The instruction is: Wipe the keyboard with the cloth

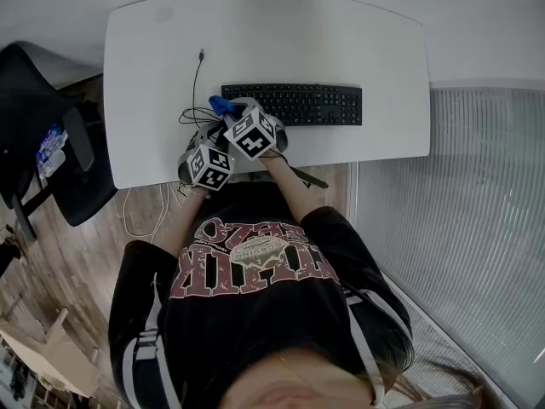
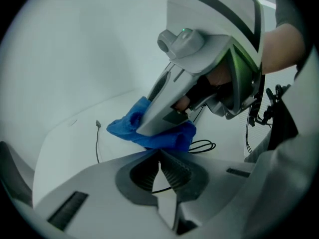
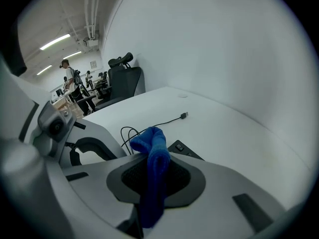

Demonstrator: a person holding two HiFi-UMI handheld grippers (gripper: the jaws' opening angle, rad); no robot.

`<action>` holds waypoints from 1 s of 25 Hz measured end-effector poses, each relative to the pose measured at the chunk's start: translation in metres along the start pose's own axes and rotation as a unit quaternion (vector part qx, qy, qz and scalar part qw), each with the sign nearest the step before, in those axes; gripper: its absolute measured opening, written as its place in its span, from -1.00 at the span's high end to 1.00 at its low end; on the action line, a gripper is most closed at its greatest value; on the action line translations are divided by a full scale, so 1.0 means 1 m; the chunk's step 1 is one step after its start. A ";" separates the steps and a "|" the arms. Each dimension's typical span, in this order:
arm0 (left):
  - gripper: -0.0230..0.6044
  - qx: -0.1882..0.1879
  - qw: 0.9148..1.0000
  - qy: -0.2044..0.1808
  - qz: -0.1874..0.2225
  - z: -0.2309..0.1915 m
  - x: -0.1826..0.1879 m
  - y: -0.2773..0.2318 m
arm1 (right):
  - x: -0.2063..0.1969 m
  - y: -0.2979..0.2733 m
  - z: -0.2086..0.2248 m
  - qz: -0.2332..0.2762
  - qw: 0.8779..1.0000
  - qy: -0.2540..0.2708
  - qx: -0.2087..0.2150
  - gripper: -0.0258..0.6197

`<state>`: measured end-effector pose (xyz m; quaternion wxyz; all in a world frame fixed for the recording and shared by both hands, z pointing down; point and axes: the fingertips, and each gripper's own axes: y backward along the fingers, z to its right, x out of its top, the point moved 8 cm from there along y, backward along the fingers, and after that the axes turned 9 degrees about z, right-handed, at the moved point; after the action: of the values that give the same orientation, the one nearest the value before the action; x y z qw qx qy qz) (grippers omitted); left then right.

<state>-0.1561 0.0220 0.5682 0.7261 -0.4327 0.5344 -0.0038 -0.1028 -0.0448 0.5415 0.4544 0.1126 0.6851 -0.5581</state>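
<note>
The right gripper (image 3: 149, 183) is clamped on the blue cloth (image 3: 153, 156), mid-frame beside the left end of the black keyboard (image 1: 302, 105) on the white table (image 1: 255, 41). On the left gripper (image 2: 160, 159) the jaws are closed together, empty.

Shirt (image 1: 255, 271): black, short sleeves, maroon-and-white chest print.
Left gripper (image 2: 162, 169): pale grey shell, dark ribbed pads.
Marker cubes (image 1: 253, 133): white with black squares, 12 o'clock of shirt.

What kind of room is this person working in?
Probably an office: a white desk holds a black keyboard, a black office chair stands beside it, and long ceiling lights run overhead farther off.
</note>
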 end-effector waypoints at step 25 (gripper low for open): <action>0.80 0.015 1.000 -0.005 -0.010 0.010 0.016 -0.015 | -0.036 0.030 0.037 0.004 0.999 -0.034 -0.037 0.72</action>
<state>-0.1342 0.0113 0.5659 0.7350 -0.4274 0.5261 -0.0169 -0.0447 -0.0536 0.5496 0.4835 0.0798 0.6893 -0.5337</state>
